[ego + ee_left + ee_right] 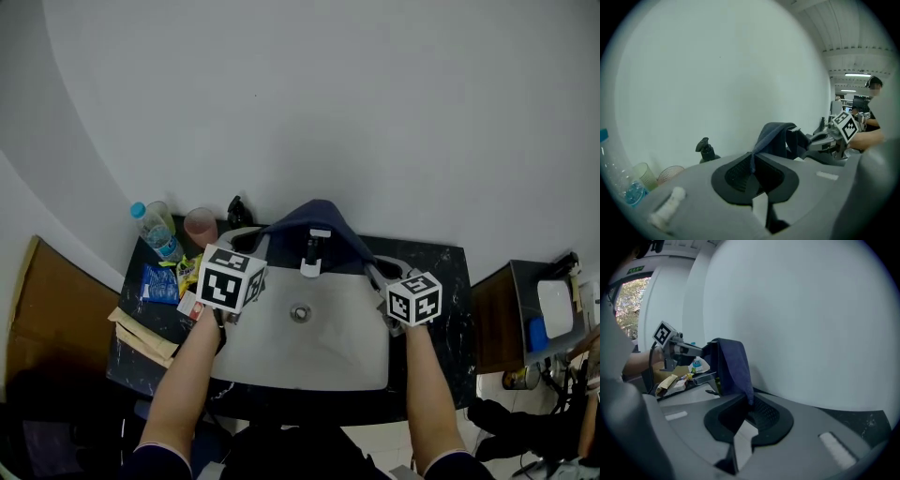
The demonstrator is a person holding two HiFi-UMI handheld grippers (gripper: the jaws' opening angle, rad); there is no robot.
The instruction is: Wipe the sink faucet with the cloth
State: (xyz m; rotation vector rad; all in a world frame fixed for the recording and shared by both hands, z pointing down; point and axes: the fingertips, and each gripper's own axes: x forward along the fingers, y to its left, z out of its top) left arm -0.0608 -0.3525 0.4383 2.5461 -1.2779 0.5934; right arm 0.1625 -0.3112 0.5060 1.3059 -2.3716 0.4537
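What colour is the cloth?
Dark blue. The cloth shows best in the right gripper view.

The cloth (314, 217) hides part of the faucet (312, 253), and the frame edge crops the bottle (632, 193).

Black counter (451, 281) has a water bottle (160, 236), a pink cup (200, 226) and a dark pump bottle (236, 211) along the white wall (328, 94), a blue packet (160, 283) in front, and brown cardboard (47, 309) beside it.
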